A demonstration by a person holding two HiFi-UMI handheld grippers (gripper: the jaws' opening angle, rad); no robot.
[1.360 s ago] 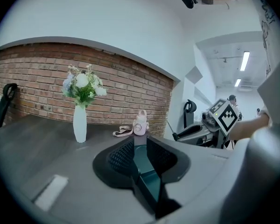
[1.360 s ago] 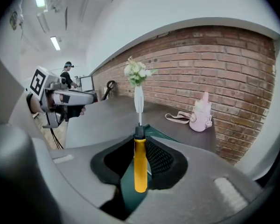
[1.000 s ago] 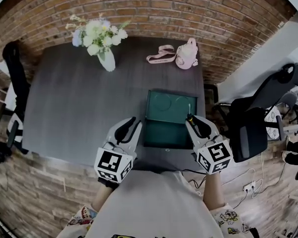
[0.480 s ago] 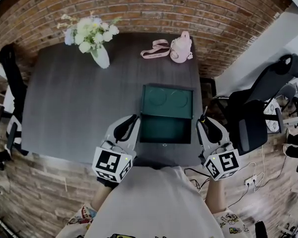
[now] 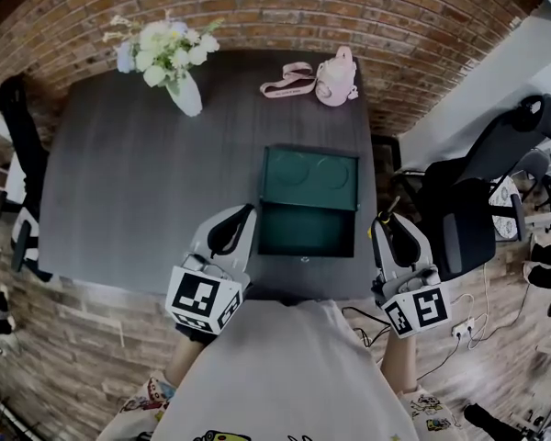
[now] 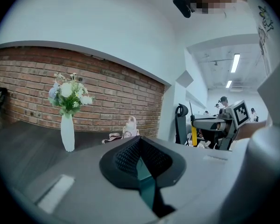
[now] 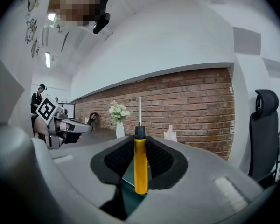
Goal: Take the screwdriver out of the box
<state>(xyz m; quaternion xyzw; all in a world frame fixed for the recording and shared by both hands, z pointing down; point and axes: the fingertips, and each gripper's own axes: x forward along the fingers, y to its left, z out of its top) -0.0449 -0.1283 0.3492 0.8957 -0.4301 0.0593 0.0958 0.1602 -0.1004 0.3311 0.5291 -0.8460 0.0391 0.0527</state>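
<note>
Right gripper view shows my right tool clamped on the yellow-handled screwdriver, shaft upright. Head view places it by the dark desk's right edge, outside the open green box. My left tool has just closed on nothing. Brick wall behind; flower vase and pink bag stand far back.

Dark table with open green box, flower vase, pink bag
</note>
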